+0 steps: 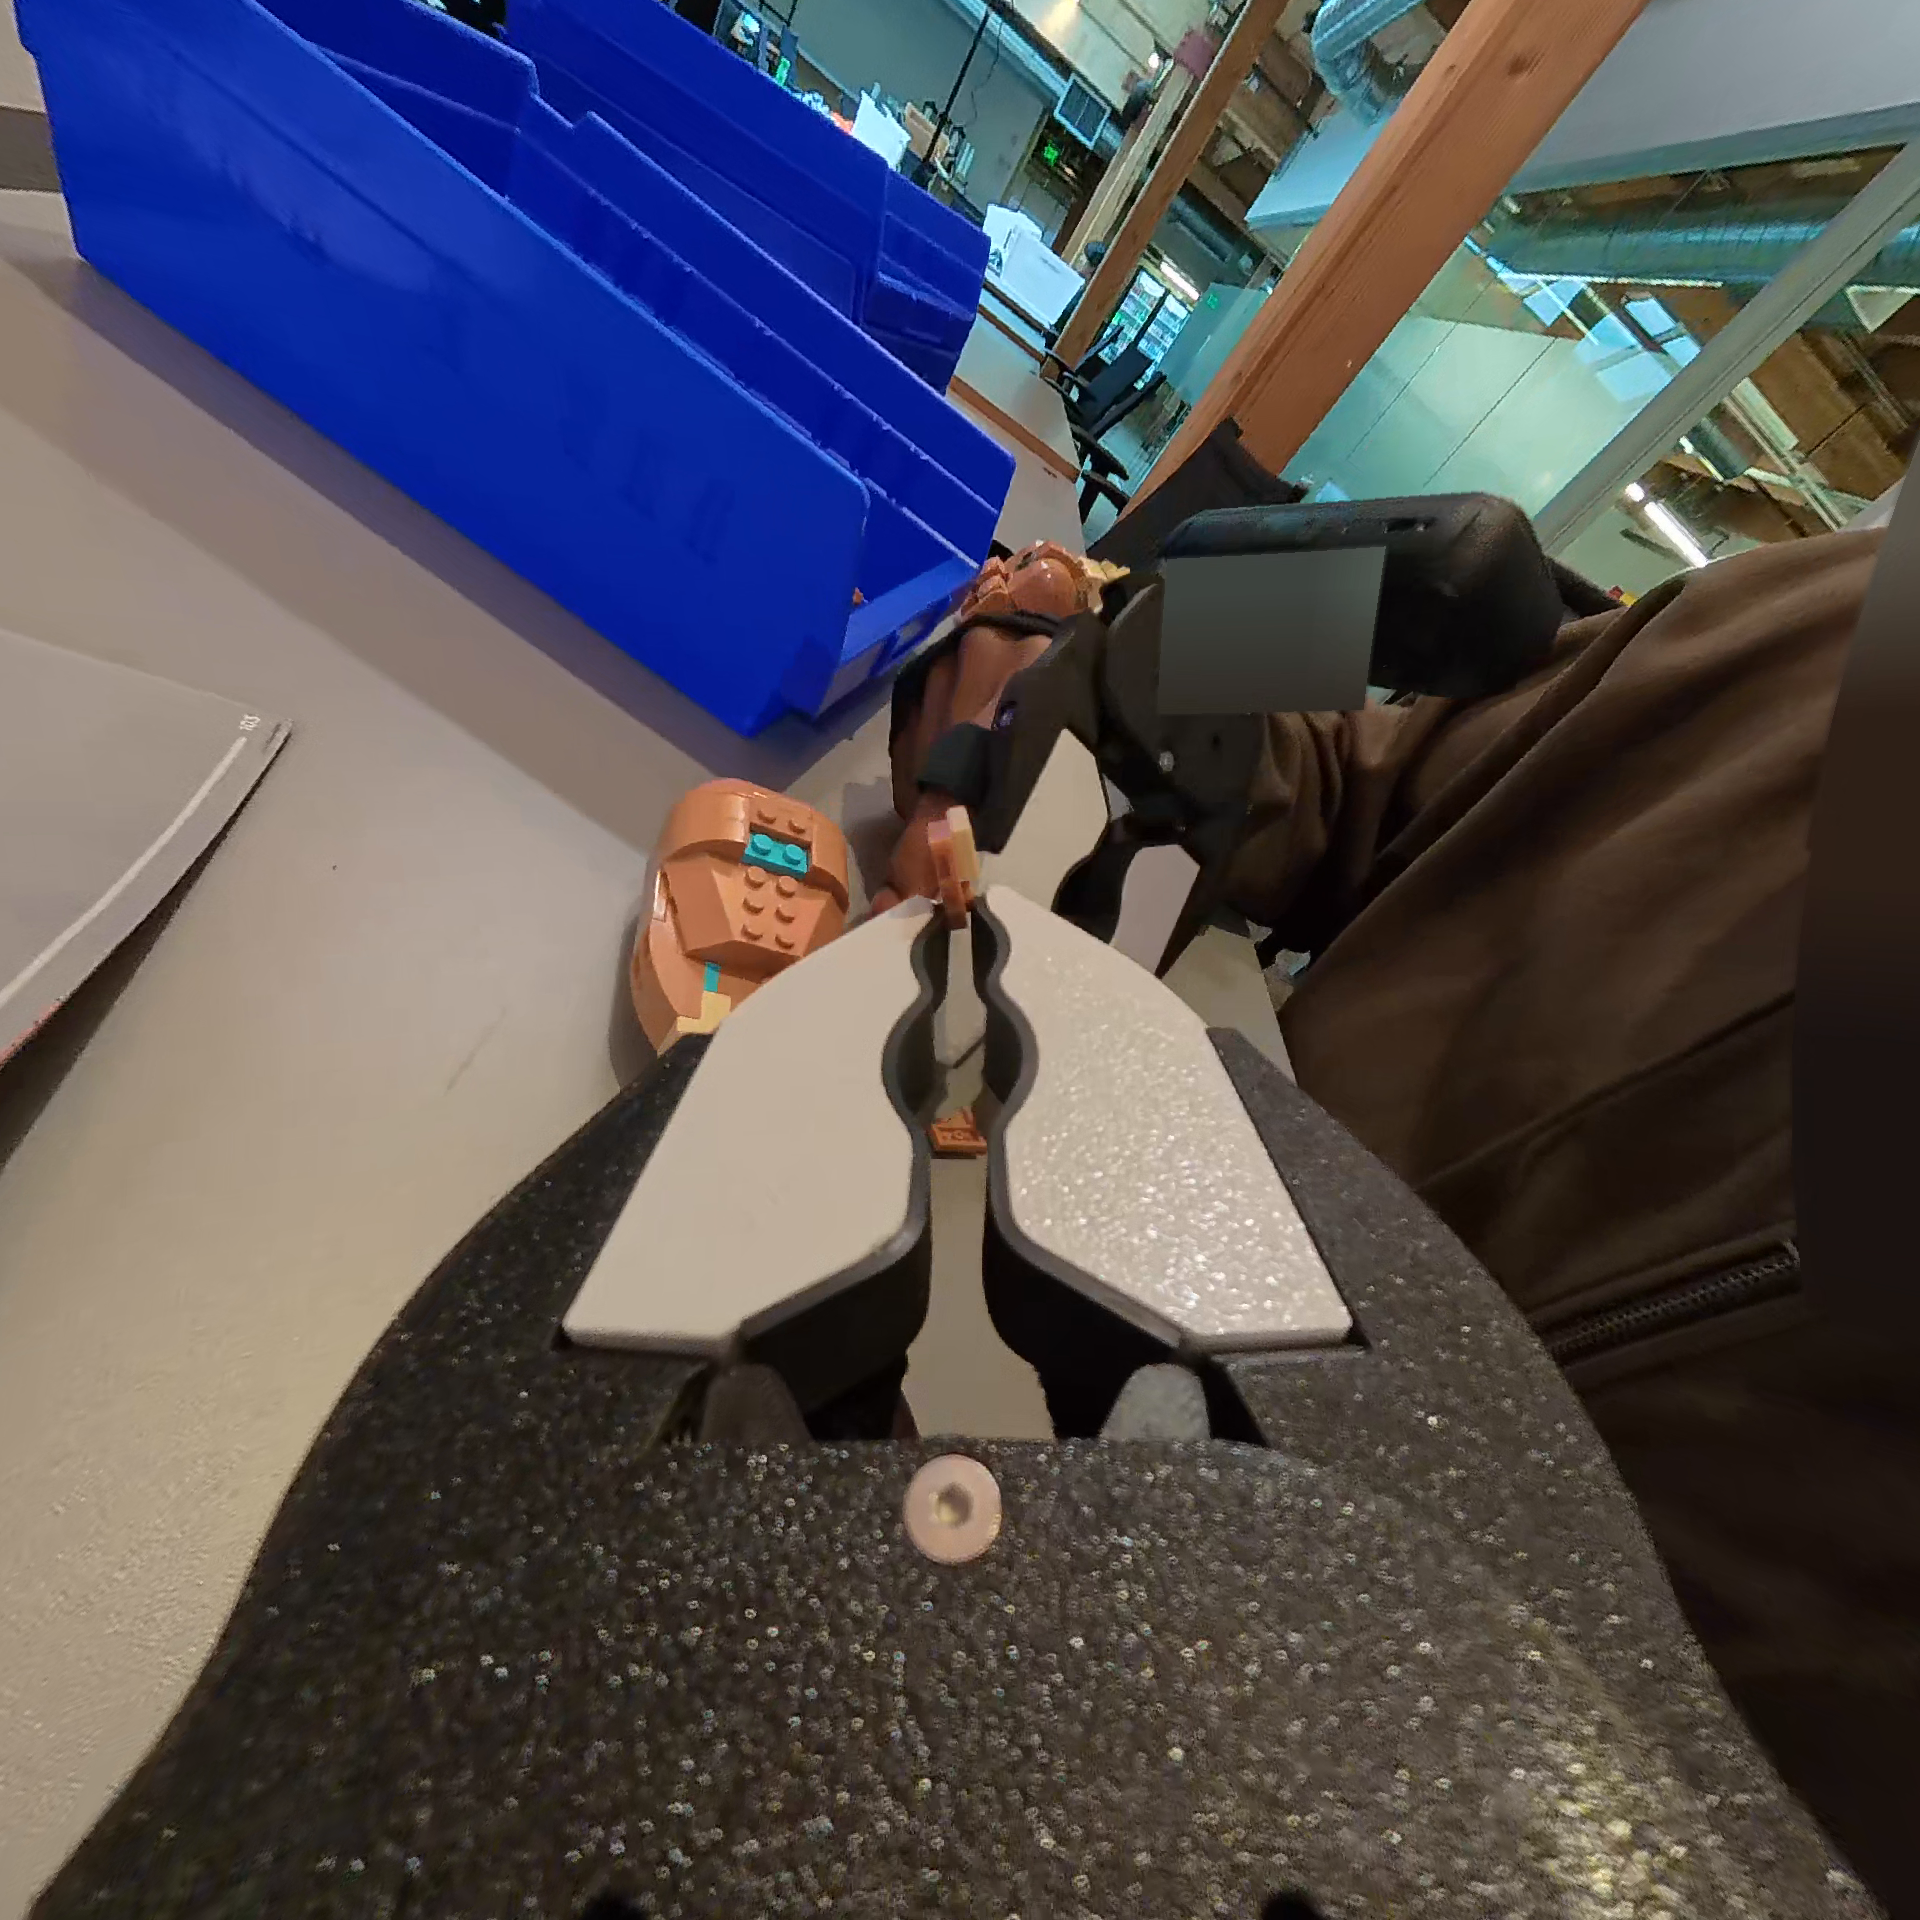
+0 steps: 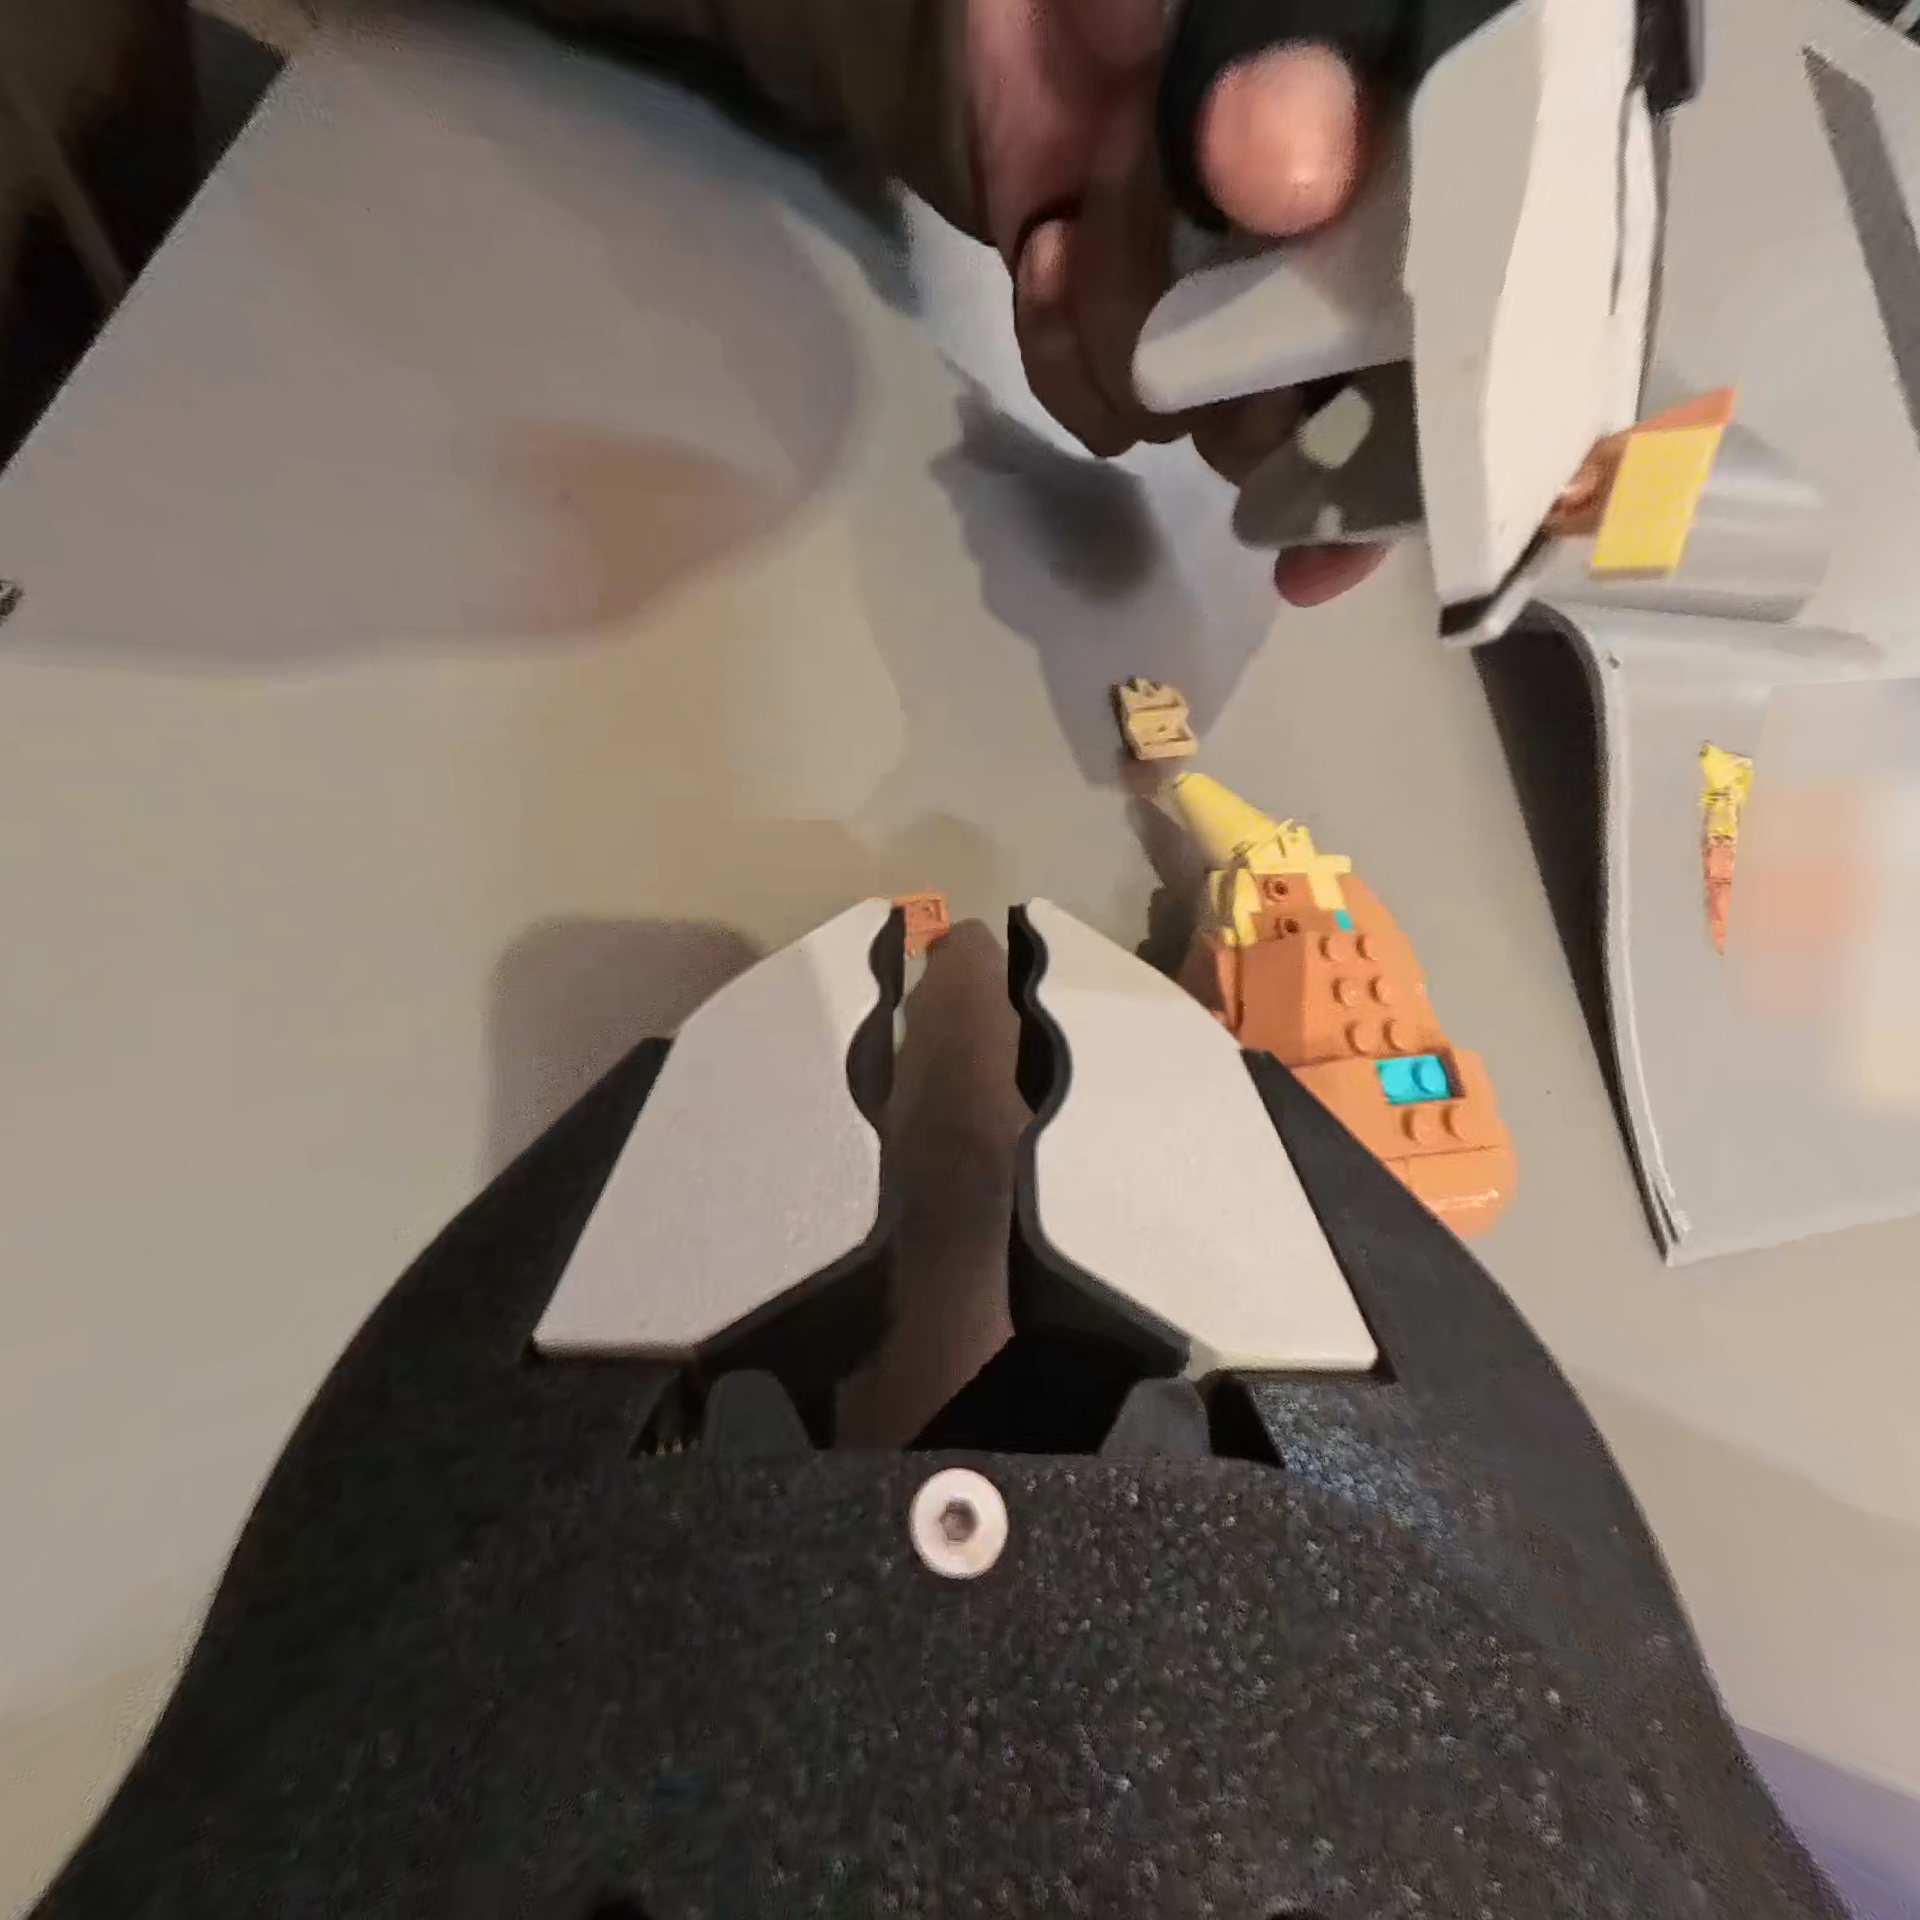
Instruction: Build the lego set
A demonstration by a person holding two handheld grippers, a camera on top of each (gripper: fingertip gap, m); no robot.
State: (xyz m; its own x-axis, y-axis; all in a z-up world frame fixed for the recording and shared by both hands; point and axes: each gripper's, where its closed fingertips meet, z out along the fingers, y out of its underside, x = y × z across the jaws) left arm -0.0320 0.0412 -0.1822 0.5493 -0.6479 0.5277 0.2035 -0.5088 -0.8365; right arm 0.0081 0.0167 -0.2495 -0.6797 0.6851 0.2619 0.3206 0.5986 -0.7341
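My left gripper [image 1: 961,920] is shut on a small tan-and-brown Lego piece [image 1: 954,860] held at its tips above the table. The same piece shows in the right wrist view [image 2: 1652,499], sticking out from the left gripper's grey fingers [image 2: 1507,312]. A brown Lego assembly [image 1: 743,904] with a teal stud plate and a tan pointed end lies on the grey table [image 2: 1351,1039]. My right gripper [image 2: 951,925] is open and empty, low over the table. A small brown piece [image 2: 925,920] lies by its left fingertip. A small tan piece [image 2: 1153,722] lies farther off.
Blue plastic bins [image 1: 468,312] stand along the far side of the table. An open instruction booklet [image 2: 1766,935] lies beside the assembly, also at the left of the left wrist view [image 1: 104,810]. A brown sleeve [image 1: 1558,935] fills the right side.
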